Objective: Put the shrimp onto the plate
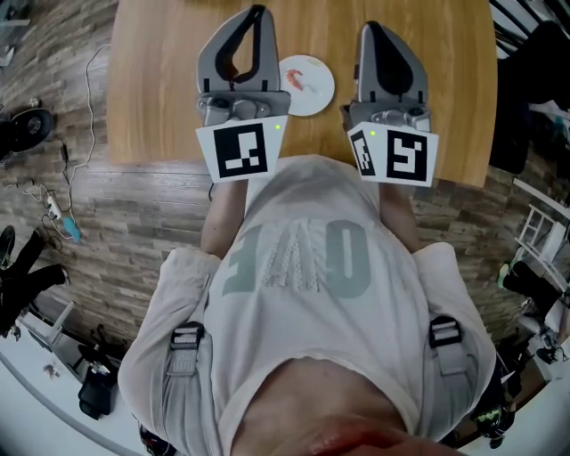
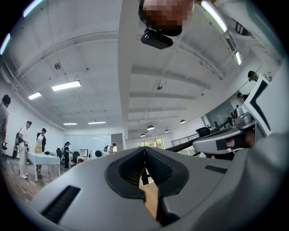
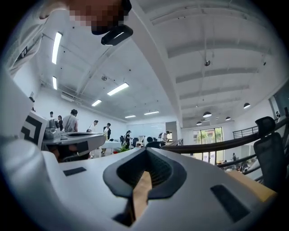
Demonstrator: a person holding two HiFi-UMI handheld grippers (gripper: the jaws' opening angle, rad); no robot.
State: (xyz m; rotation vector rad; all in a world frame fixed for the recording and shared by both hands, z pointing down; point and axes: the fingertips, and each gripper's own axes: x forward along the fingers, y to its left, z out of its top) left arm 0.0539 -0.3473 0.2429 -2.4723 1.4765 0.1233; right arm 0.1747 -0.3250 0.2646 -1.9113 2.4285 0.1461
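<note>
A small white plate (image 1: pixel 324 94) lies on the wooden table (image 1: pixel 160 80) and carries an orange shrimp (image 1: pixel 298 78). My left gripper (image 1: pixel 256 12) hovers just left of the plate with its jaws shut and nothing between them. My right gripper (image 1: pixel 371 28) is just right of the plate, also shut and empty. Both are held near the table's front edge, their marker cubes close to my chest. In the left gripper view the left gripper (image 2: pixel 145 151) points out into the room, its pads meeting. The right gripper (image 3: pixel 145 151) looks the same in the right gripper view. Neither gripper view shows the plate.
The table's front edge (image 1: pixel 160 162) runs just ahead of my body, with wood floor on both sides. Cables and gear (image 1: pixel 53 209) lie on the floor at left, dark furniture (image 1: pixel 534 98) stands at right. People (image 2: pixel 22 149) stand far off by a table.
</note>
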